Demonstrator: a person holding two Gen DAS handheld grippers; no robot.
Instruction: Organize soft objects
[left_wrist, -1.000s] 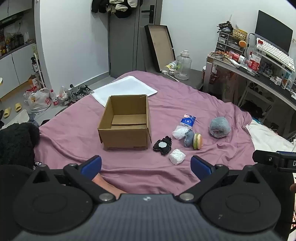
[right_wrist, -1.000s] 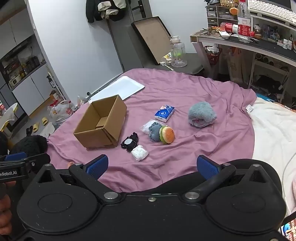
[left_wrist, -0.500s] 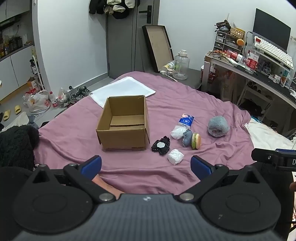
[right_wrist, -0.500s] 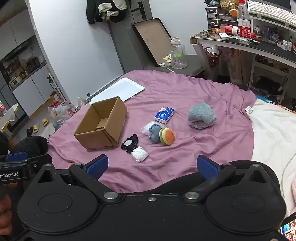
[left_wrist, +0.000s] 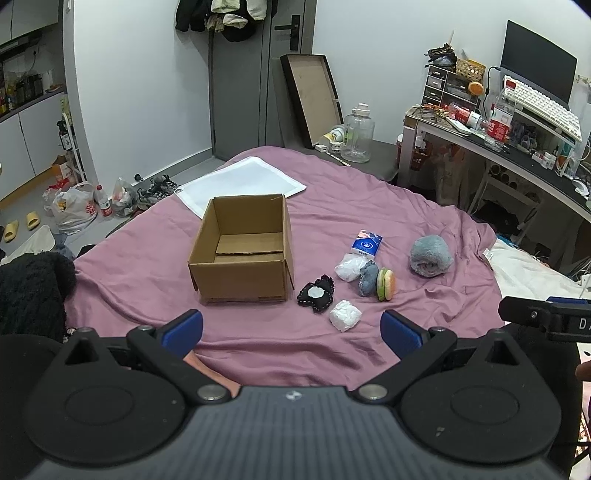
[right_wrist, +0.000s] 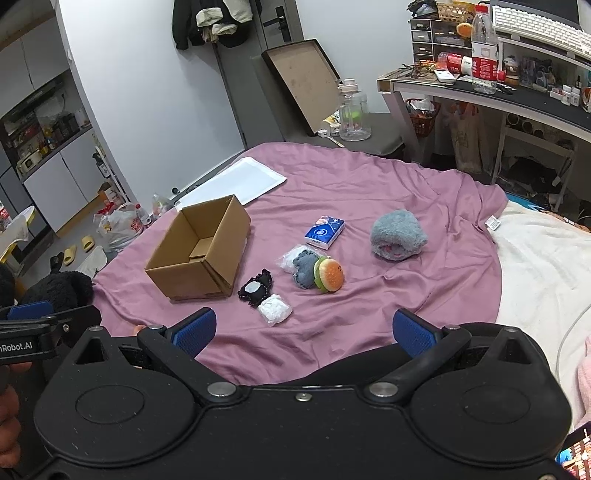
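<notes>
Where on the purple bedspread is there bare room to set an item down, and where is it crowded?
Free: the stretch between the cardboard box and the black fluffy garment, and beyond the grey fuzzy roll toward the desk. Crowded: right of the box, around the burger plush and tissue pack.

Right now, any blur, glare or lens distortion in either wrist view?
Left wrist view: sharp, even indoor light, no glare; fisheye bends the desk edge and darkens the corners. Right wrist view: equally sharp; soft shadows under the cardboard box and burger plush; walls bow toward the edges.
</notes>
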